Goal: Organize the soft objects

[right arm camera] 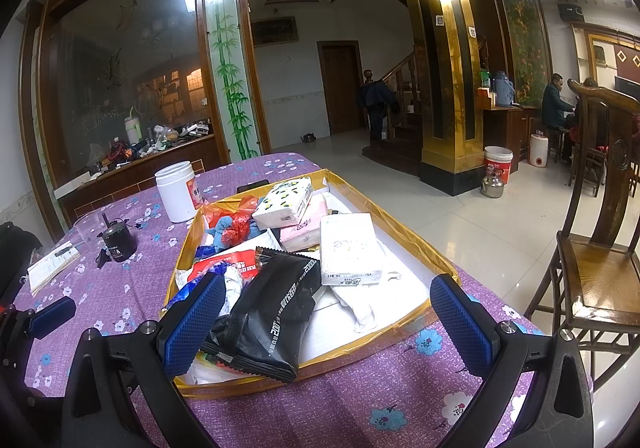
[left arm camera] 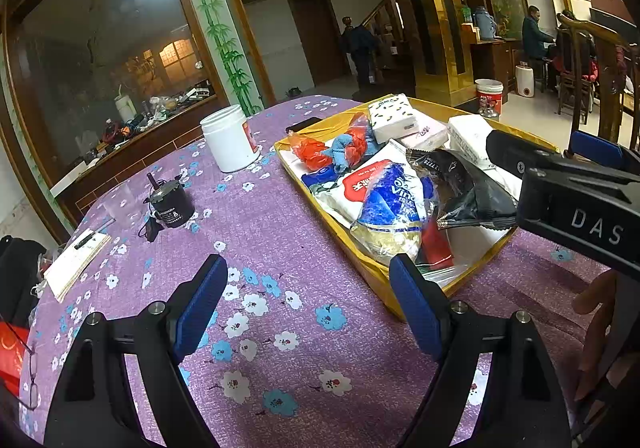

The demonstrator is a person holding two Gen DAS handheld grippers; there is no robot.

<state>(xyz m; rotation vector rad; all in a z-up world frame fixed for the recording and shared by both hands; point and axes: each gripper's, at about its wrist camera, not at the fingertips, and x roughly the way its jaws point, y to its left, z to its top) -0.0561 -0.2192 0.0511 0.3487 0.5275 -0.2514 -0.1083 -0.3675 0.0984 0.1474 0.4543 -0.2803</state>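
A gold-rimmed box lid (right arm camera: 404, 226) lies on the purple flowered tablecloth (left arm camera: 280, 248) and holds soft items: a black packet (right arm camera: 276, 312), white tissue packs (right arm camera: 350, 248), a pink pack (right arm camera: 300, 236), a dotted pack (right arm camera: 284, 202), a red plastic bag (right arm camera: 236, 220), blue-and-white bags (left arm camera: 390, 200) and a white cloth (right arm camera: 360, 308). My right gripper (right arm camera: 326, 328) is open and empty, just above the box's near edge, jaws either side of the black packet. My left gripper (left arm camera: 308, 304) is open and empty over the cloth, left of the box (left arm camera: 372, 272).
A white jar (left arm camera: 230, 138) and a small black pot (left arm camera: 172, 204) stand left of the box. A notepad (left arm camera: 76, 264) lies at the table's left edge. A wooden chair (right arm camera: 596, 268) stands right of the table. People sit far right.
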